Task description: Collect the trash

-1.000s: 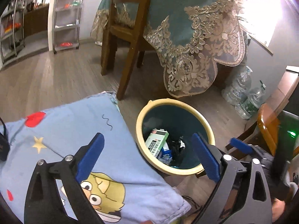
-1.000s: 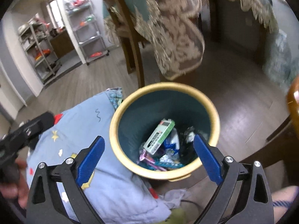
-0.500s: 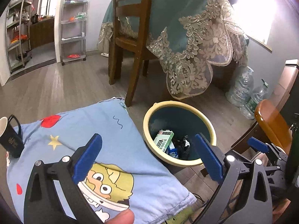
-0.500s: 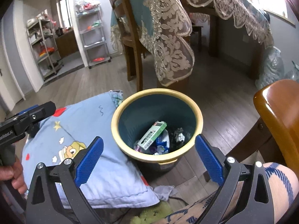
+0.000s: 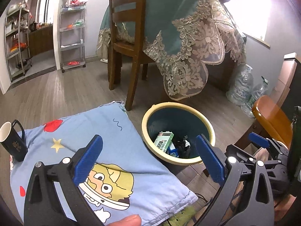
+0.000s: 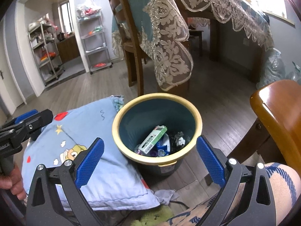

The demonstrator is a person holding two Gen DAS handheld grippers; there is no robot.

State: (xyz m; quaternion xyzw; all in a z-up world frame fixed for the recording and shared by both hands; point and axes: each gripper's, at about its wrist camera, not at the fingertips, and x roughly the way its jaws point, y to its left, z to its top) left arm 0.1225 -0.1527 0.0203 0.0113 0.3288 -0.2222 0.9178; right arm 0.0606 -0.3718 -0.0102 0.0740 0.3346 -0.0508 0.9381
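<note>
A dark teal trash bin with a cream rim [image 5: 205,119] [image 6: 197,116] stands on the wood floor. Inside it lie a green and white box [image 5: 164,141] [image 6: 152,139], blue wrappers [image 6: 163,145] and crumpled foil [image 6: 179,139]. My left gripper [image 5: 148,158] is open and empty, held above and in front of the bin and the pillow's edge. My right gripper [image 6: 149,159] is open and empty, held above the bin's near rim. The right gripper's side [image 5: 263,150] shows at the right of the left wrist view. The left gripper's side [image 6: 24,126] shows at the left of the right wrist view.
A light blue cartoon pillow [image 5: 116,150] [image 6: 90,135] lies left of the bin, with a black mug [image 5: 12,141] at its far left. A wooden chair [image 5: 128,43] and a lace-draped table [image 5: 184,37] stand behind. An orange-brown chair edge [image 6: 276,109] is right. Water bottles [image 5: 242,86] stand by the wall.
Both grippers have drawn up and back from the bin, so it looks smaller and lower. Both stayed open. The mug came into the left wrist view.
</note>
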